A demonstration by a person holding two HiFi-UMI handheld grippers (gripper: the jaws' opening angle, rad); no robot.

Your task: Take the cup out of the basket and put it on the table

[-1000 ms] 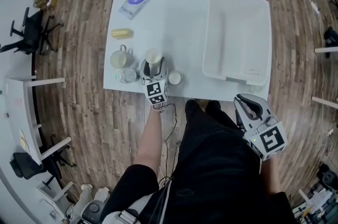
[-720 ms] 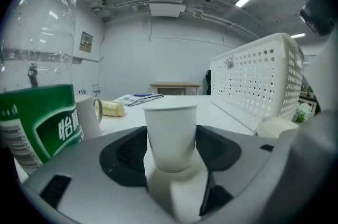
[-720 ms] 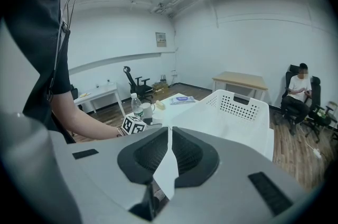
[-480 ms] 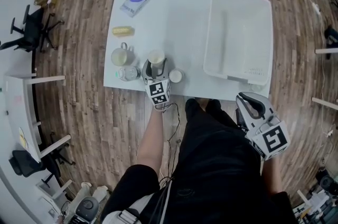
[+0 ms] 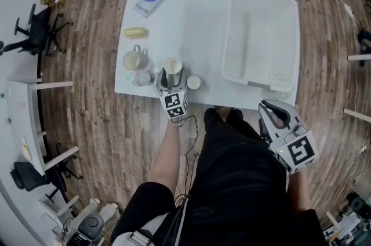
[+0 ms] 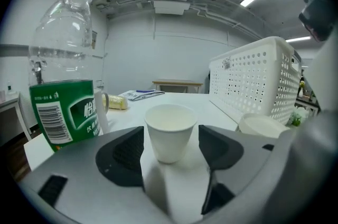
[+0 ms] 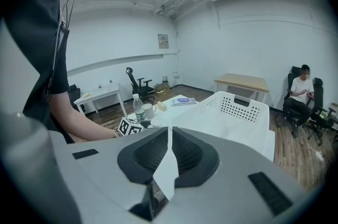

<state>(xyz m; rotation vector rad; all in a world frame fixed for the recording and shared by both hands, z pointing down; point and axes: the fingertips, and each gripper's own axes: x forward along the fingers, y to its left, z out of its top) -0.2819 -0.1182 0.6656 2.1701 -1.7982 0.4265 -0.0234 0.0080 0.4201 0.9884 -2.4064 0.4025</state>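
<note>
The cup (image 5: 171,64) stands upright on the surface (image 5: 191,18), outside the basket (image 5: 261,36) and well to its left, level with the basket's near end, so by the look of it the set-down is done. Its long axis runs straight up, mouth open to the ceiling. It sits squarely in the gap of the left gripper (image 5: 171,74), whose fingers (image 6: 120,151) have just been opening and now stand wide on either side of the cup wall, with a clear sliver of surface between each pad and the paper. That gap is what the next move likely depends on: the fingers flank the cup on its two sides. A pull straight back toward the person, away from the basket's long side, should clear it. A sideways drift could tip it. A water bottle (image 5: 139,79) stands farther from the basket than the cup. A shallow white dish (image 5: 193,83) lies between the cup and the basket. The left hand is by far the nearer, forearm reached out, gripper tipped slightly downward. The right gripper (image 7: 169,143) hangs off the basket's near corner beside the person's hip, fingers closed on nothing.
</note>
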